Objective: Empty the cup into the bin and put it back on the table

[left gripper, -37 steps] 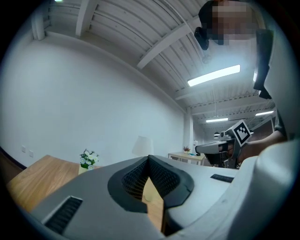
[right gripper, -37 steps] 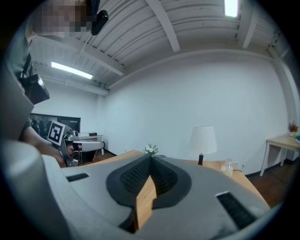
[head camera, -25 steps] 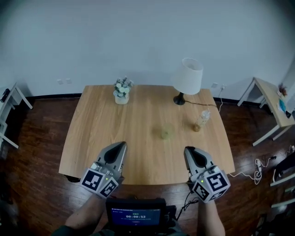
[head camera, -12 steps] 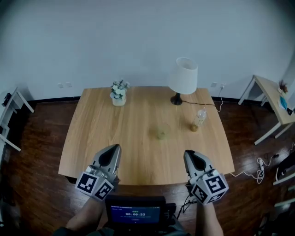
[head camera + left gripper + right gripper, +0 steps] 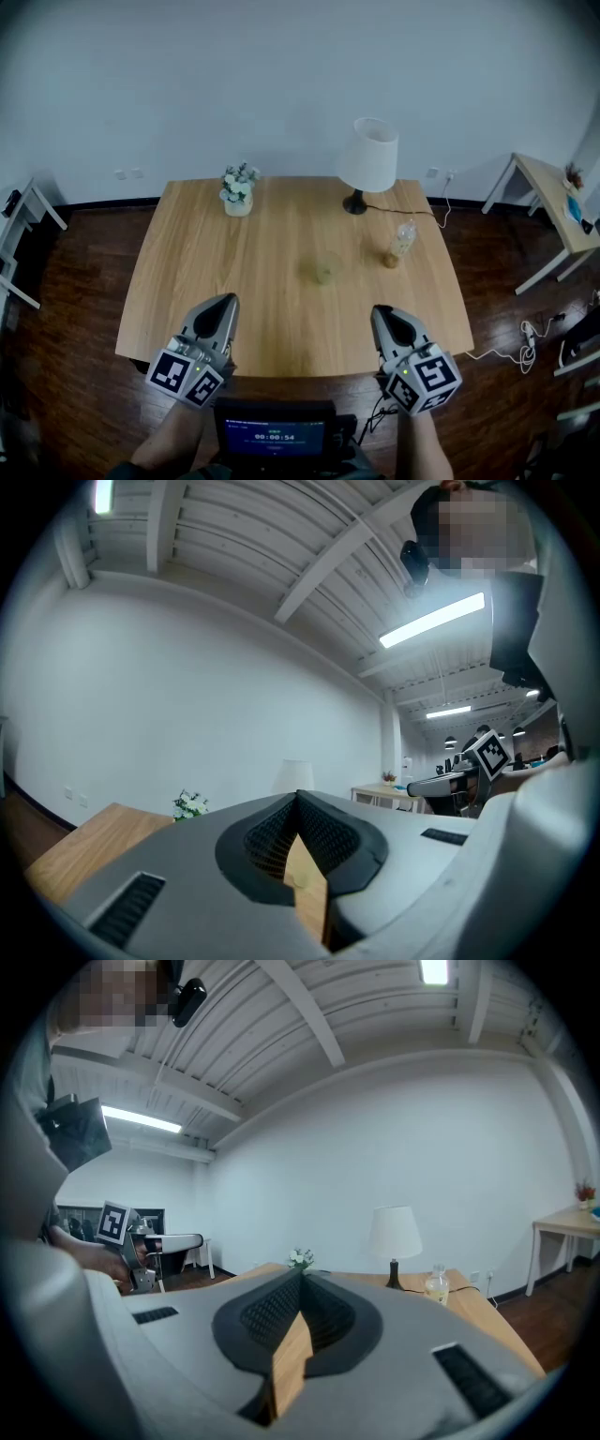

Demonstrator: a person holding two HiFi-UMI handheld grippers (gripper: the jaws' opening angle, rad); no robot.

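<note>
I am holding both tools low over the near edge of the tabletop [image 5: 206,253], and neither one is carrying anything. The left tool [image 5: 228,302] is showing its jaws pressed together at the tips with only bare wood behind them. The right tool [image 5: 380,312] is sitting fully closed in the same way.

The cup [image 5: 324,270] is standing near the middle of the tabletop, well apart from both tools. It is faint and see-through from up here, so I am only guessing that it is upright with its long axis vertical, and I cannot tell what is inside.

From the right tool the cup is lying at about 10 o'clock. From the left tool it is lying at about 2 o'clock and farther off, so I am judging the right hand the nearer one for the reach. That tool is needing to open before it can close around the cup's side.

A bottle [image 5: 398,244] is standing at about 2 o'clock from the cup, with a lamp [image 5: 367,157] beyond it. No bin is showing in any view.
</note>
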